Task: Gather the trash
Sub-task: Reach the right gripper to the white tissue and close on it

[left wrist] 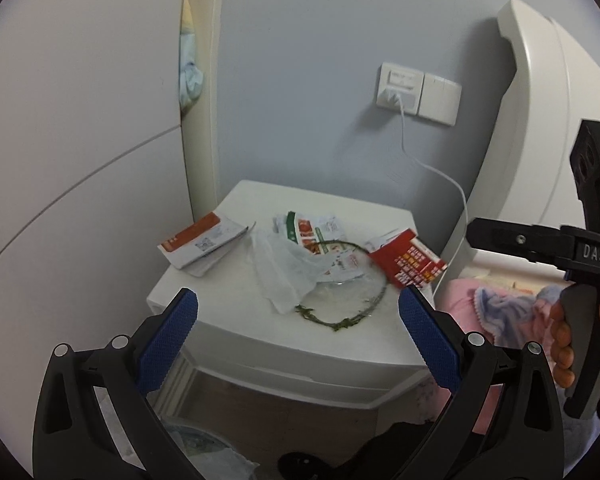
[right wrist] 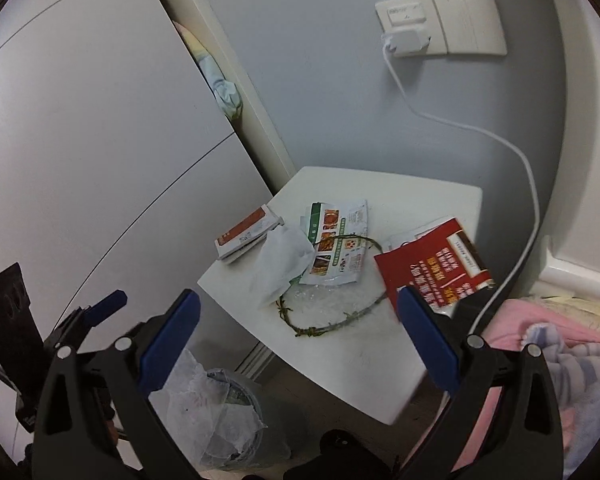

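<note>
A small white surface (right wrist: 364, 360) is seen in a corner, by a grey wall. Trash is spread on it. An orange and white packet (right wrist: 247, 237) lies at the far left. A crumpled white tissue (right wrist: 281, 267) lies just right of it, touching a green and white food wrapper (right wrist: 340, 248). A red wrapper (right wrist: 432, 270) sits at the right edge. A thin green twig ring (right wrist: 328, 322) is laid on the near part, over a bit of clear plastic.

The left gripper (left wrist: 298, 334) is held in the air near the surface, with its blue fingers (left wrist: 168, 340) spread wide and nothing between them. The right gripper (right wrist: 300, 336) is held the same way, fingers apart and empty.

A trash bin (right wrist: 220, 412) with a white liner is seen on the floor, low and left of the surface. A white cable (right wrist: 528, 184) hangs from a wall plug.
</note>
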Action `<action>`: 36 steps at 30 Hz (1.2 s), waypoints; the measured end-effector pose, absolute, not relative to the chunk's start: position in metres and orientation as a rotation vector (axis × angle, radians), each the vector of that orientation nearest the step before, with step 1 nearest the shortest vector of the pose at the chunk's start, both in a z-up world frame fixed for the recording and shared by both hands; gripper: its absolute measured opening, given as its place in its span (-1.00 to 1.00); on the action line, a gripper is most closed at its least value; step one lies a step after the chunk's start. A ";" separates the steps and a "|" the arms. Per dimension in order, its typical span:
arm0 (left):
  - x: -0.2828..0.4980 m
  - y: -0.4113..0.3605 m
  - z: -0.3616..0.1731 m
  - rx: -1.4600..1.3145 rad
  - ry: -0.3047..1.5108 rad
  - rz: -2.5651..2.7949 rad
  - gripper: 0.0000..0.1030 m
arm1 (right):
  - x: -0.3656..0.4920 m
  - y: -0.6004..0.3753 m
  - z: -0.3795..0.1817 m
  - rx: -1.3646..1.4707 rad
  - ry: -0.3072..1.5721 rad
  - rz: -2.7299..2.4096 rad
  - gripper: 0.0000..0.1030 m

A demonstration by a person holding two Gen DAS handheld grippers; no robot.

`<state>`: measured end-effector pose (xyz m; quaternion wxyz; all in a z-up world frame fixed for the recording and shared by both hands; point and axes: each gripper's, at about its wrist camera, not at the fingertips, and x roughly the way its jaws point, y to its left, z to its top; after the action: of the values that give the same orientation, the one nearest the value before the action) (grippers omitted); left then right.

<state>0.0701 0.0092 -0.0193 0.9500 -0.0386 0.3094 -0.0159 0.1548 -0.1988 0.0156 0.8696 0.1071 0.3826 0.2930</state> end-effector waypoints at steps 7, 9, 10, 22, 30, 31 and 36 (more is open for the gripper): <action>0.117 0.023 -0.049 -0.116 0.710 -0.080 0.89 | 0.204 -0.171 -0.010 0.199 0.866 0.607 0.87; 0.129 0.026 -0.058 -0.125 0.735 -0.086 0.89 | 0.218 -0.164 -0.018 0.190 0.887 0.605 0.87; 0.137 0.028 -0.064 -0.130 0.748 -0.092 0.89 | 0.226 -0.159 -0.024 0.183 0.905 0.603 0.87; 0.191 0.027 -0.107 -0.084 0.814 -0.144 0.89 | 0.278 -0.121 -0.064 0.202 1.032 0.618 0.86; 0.206 0.034 -0.127 -0.127 0.834 -0.157 0.66 | 0.291 -0.112 -0.079 0.215 1.093 0.635 0.45; 0.207 0.034 -0.129 -0.136 0.838 -0.162 0.57 | 0.292 -0.111 -0.081 0.213 1.099 0.639 0.42; 0.211 0.034 -0.136 -0.143 0.846 -0.165 0.36 | 0.293 -0.107 -0.089 0.222 1.125 0.657 0.07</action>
<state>0.2110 0.0337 -0.1363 0.9061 -0.0691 0.4098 -0.0799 0.2930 -0.1074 -0.0886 0.7894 0.1032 0.5226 0.3052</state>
